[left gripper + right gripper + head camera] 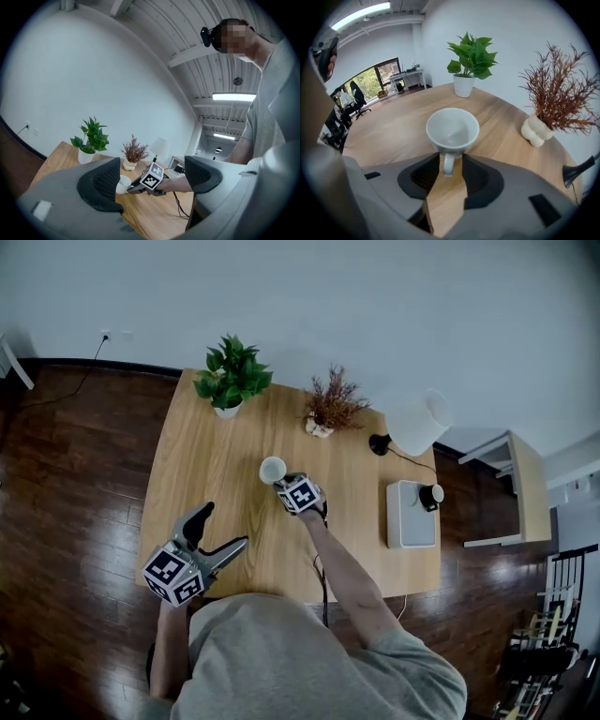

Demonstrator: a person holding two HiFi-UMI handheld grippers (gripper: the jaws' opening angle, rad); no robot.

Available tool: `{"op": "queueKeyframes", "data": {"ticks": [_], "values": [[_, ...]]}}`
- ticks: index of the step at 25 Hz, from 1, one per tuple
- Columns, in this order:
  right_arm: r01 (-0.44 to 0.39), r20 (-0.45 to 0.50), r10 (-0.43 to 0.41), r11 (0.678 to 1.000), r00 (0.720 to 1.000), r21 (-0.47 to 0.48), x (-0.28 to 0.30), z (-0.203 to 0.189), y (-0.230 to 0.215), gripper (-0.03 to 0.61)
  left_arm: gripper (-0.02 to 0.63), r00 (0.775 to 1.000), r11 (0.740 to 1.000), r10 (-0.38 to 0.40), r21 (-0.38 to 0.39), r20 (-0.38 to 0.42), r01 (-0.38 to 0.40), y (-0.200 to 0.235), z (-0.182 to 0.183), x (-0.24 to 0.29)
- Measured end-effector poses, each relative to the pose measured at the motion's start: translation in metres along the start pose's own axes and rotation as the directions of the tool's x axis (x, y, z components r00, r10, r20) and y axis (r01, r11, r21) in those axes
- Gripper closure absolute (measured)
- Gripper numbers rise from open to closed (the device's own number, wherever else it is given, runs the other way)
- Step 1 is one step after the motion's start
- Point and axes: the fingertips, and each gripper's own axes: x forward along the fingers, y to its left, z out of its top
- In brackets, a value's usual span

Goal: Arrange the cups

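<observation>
— One cup on the worktop [216,456], or more?

— One I was sure of: a white cup [273,469], upright on the bare pale wood near the middle. Over on the right a small dark-and-white thing [431,495] sat on a white box [410,521]; I couldn't tell what it was.

— And your claws?

— My right claw [281,481] pointed steeply down at the cup. In the right gripper view its jaws stood spread on either side of the handle, with a sliver of wood showing on each side, so I wasn't pinching it. My left claw [225,525] hung by the near left corner, jaws wide apart, nothing between them.

— What else was on that surface?

— Along the far edge were a leafy green plant [232,376] in a white pot, a dried reddish sprig [333,407] in a knobbly pale vase, and a lamp [417,423] with a white shade on a black base.

— The room?

— Dark glossy wooden floor [75,456] all round, and a plain white wall [328,296] behind with a socket [105,335] low on the left. A pale side table [525,474] stood off to the right. The left gripper view showed ceiling beams and strip lights [234,96].
</observation>
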Motion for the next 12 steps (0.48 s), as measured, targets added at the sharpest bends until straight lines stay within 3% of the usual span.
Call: {"op": "queueKeyframes", "data": {"ticks": [3, 9, 12], "values": [[-0.001, 0.015, 0.000, 1.000, 1.000, 0.021, -0.001, -0.001, -0.001, 0.515, 0.194, 1.000, 1.000, -0.006, -0.004, -0.006, 0.006, -0.001, -0.003, 0.005], [-0.035, 0.129, 0.022, 0.994, 0.991, 0.104, -0.019, 0.000, 0.004, 0.515, 0.194, 0.999, 1.000, -0.028, 0.004, -0.023, 0.029, -0.009, -0.001, 0.017], [-0.082, 0.204, 0.045, 0.981, 0.978, 0.176, -0.035, -0.004, 0.009, 0.515, 0.194, 0.998, 0.998, -0.059, -0.028, -0.001, 0.059, -0.019, 0.007, 0.025]]}}
